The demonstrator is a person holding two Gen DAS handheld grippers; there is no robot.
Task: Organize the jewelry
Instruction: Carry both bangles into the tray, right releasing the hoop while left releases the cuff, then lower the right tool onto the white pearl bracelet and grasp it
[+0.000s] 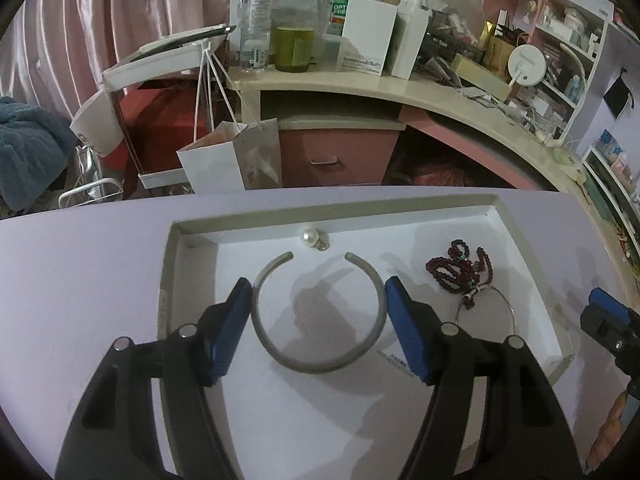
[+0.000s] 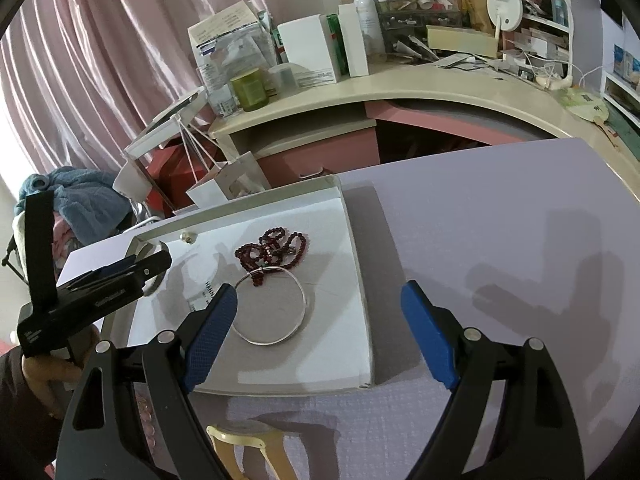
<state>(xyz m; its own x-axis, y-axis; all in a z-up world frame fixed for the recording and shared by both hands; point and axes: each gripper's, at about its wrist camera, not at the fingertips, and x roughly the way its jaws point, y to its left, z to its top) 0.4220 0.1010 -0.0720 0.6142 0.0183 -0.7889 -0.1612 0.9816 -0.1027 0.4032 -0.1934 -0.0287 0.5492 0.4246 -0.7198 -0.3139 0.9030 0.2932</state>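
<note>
Cuff bangle (image 1: 320, 316) between open left tongs (image 1: 318, 296), hidden from right wrist view.

So there's a pale lilac table (image 1: 100, 264) with a shallow white cardboard tray (image 1: 532, 312) sitting flat on it. A cream hair clip (image 2: 240, 440) lies by the table's near edge.

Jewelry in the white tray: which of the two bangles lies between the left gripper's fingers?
The thick grey open-ended bangle, framed by the open left gripper. The thin silver bangle lies apart, touching the red beads.
</note>
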